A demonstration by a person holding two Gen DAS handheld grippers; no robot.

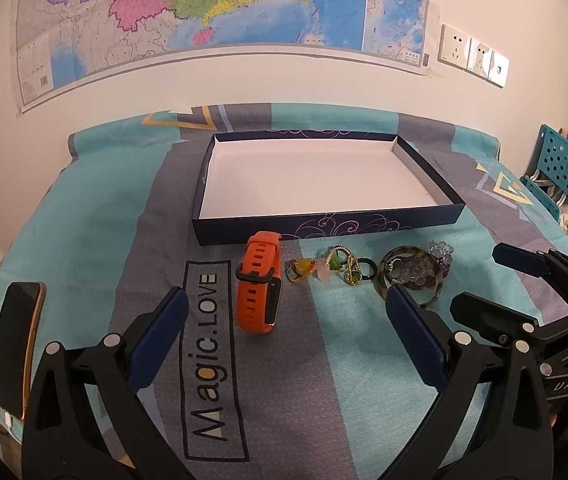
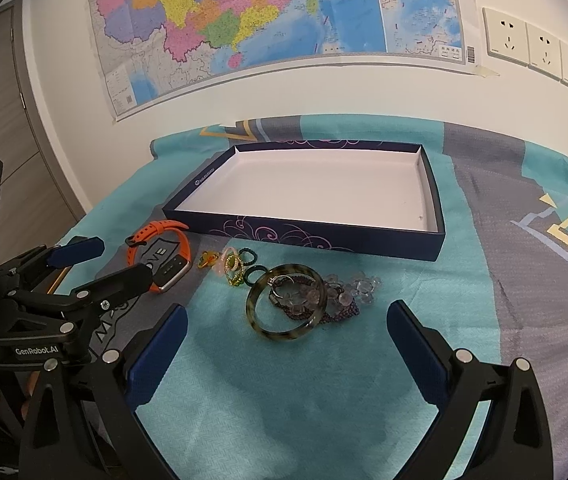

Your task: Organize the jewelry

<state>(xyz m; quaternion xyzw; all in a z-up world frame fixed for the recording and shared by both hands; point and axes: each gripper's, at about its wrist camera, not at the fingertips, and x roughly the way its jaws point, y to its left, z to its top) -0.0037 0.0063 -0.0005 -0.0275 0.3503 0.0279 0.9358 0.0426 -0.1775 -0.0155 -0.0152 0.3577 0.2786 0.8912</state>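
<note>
Left wrist view, L to R. Far left edge, lower: phone (image 1: pixel 16 350) w/ gold rim, dark screen, lying on tabletop cloth (image 1: pixel 96 216). Bottom centre: left tool (image 1: pixel 284 334) spread wide, nothing between blue pads, hovering above "Magic.LOVE" print (image 1: pixel 210 354). Just above the gap, centre frame: orange watch (image 1: pixel 259 282) standing on its edge, strap looped, near front wall of box. Upper centre: shallow dark-blue box (image 1: pixel 324 226), white inside, no items in it. Right of watch, in a row below the box front: cluster of small rings (image 1: pixel 330 267), gold/green/pink, touching one another; then tortoiseshell bangle (image 1: pixel 410 276), partly behind right pad of left tool; clear/purple bead bracelet (image 1: pixel 438 258) inside and behind bangle. Far right, mid-low: right tool (image 1: pixel 480 280) coming in from the edge, also spread wide, holding nothing. Top: wall map (image 1: pixel 224 4); upper right: sockets (image 1: pixel 474 56).

Right wrist view, L to R. Left edge, mid: left tool (image 2: pixel 112 262), fingers apart, one fingertip overlapping watch (image 2: pixel 162 256) in frame; contact can't be told. Rings (image 2: pixel 234 266) centre-left. Bangle (image 2: pixel 286 306) centre, bead bracelet (image 2: pixel 348 292) through it and trailing right. Box (image 2: pixel 312 236) above, centre. Bottom: right tool (image 2: pixel 286 346) wide, nothing held, bangle just above the gap.
</note>
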